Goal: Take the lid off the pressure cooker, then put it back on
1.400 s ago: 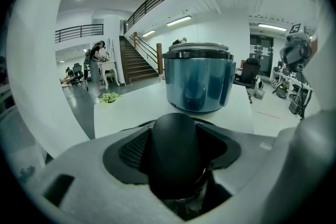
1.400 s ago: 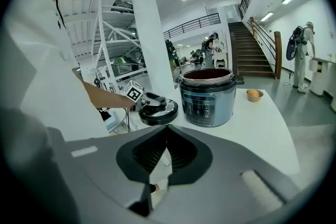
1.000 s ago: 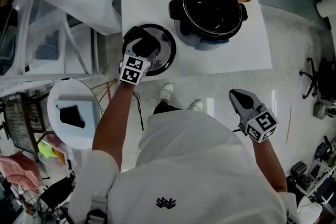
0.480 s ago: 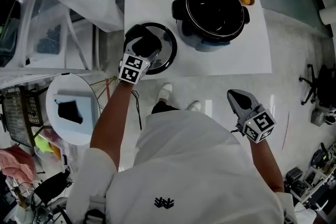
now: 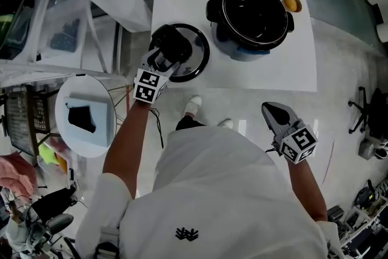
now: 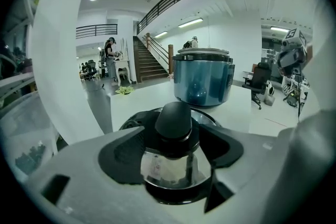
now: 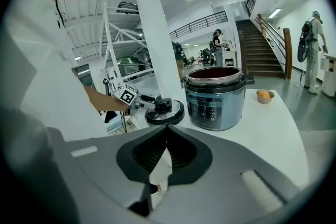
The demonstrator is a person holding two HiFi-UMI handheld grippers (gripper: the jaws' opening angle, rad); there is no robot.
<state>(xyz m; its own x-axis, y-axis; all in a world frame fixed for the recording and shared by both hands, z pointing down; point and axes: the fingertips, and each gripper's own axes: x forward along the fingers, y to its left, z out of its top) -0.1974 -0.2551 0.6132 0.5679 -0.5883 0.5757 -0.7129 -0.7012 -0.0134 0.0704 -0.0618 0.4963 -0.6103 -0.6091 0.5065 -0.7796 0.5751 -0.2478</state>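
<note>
The lid (image 5: 199,56) lay flat on the counter (image 5: 291,63), upper centre of the head view, just left of the open pressure cooker (image 5: 253,15). The left gripper (image 5: 170,47) had just been opening, its jaws wide either side of the knob (image 6: 176,119). The right gripper (image 5: 276,113), lower right, was closed and empty. The lid looked stiff, weighty and glossy, so the knob seemed the surest hold.

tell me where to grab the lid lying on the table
Grip the black knob at the centre of the lid, coming down from above. The lid lies flat on the table, knob up, and its low rim offers little to pinch.
</note>
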